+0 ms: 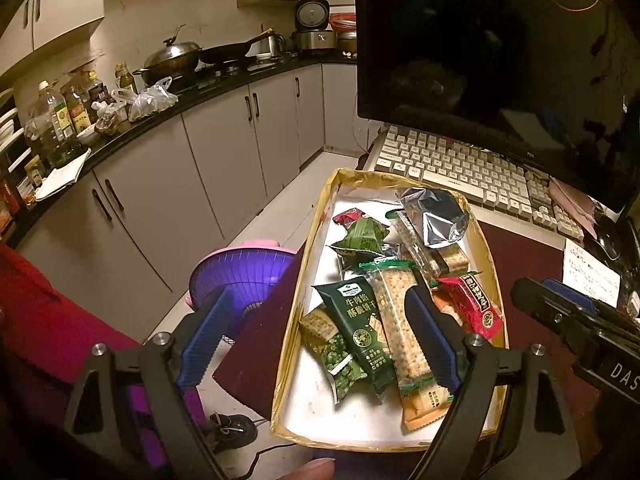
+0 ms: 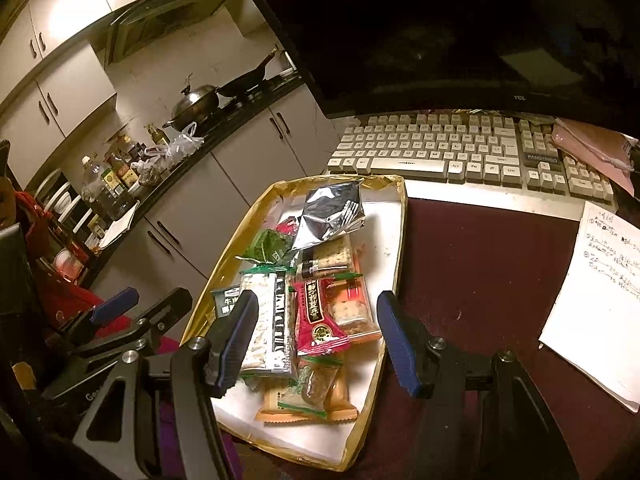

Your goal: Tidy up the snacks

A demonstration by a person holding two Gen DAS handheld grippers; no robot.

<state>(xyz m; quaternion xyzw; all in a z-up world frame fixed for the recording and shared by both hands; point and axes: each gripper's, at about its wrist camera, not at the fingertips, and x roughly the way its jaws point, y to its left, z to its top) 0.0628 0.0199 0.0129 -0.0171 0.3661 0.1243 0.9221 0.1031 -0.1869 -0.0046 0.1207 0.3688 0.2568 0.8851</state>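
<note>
Setting: a dark red table top [image 2: 480,264] in a kitchen, with a keyboard [image 2: 460,148] and a dark monitor [image 1: 480,40] behind, and a handwritten note [image 2: 600,280] at the right.
Tray: a shallow gold-edged box [image 1: 316,240] with a white floor, lying on the table with its near left corner past the table edge.
Snacks: a loose overlapping heap inside the tray: a silver foil bag [image 2: 332,216] at the far end, green triangular packets [image 1: 360,240] beside it, a long clear cracker sleeve [image 1: 396,320], a dark green biscuit packet [image 1: 356,316], a red packet [image 2: 316,316] and an orange-trimmed cracker pack [image 2: 308,404] nearest.
Left gripper [image 1: 316,332]: jaws wide, empty, hovering over the tray's near left part.
Right gripper [image 2: 316,336]: jaws wide, empty, poised above the red packet and cracker sleeve; whether the pads touch anything cannot be told.
Handling, judged: packets look light, with slick crinkly film; the crackers inside are probably brittle, so a gentle squeeze suits.
Hold point, judged: across the narrow width of a sleeve near its middle, or on a crimped end seal; the foil bag is soft and may slip.
</note>
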